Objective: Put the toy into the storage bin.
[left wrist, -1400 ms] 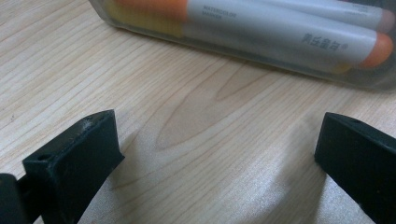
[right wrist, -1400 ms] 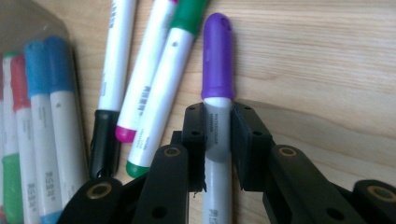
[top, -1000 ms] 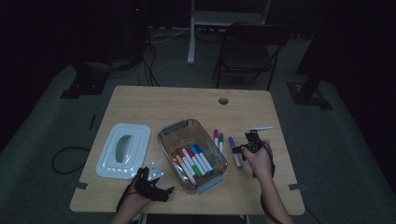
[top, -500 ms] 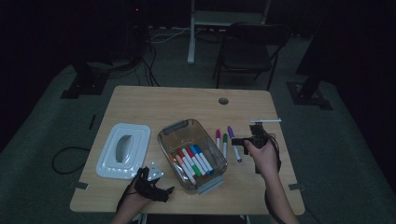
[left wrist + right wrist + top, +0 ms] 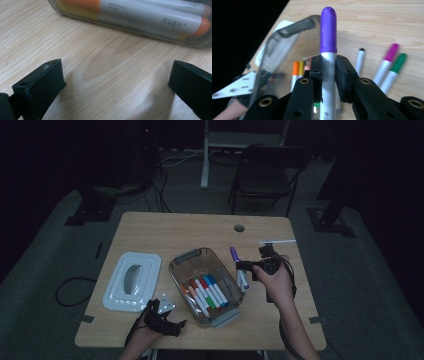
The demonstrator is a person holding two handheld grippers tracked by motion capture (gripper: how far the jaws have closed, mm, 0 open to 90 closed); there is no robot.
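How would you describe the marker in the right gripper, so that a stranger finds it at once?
Start at the clear bin on the table. Just right of it, the right gripper clamps a white marker in its fingers. Its cap is purple; the loose markers nearby have pink, green and black caps.

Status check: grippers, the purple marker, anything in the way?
Right gripper shut on purple marker, held above table. Left gripper open, empty, beside bin. Three loose markers below; path to bin looks clear.

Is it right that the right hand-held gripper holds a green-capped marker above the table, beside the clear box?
Not quite: the cap is purple, not green. The right gripper view shows the right hand-held gripper shut on a purple-capped marker, beside the clear box.
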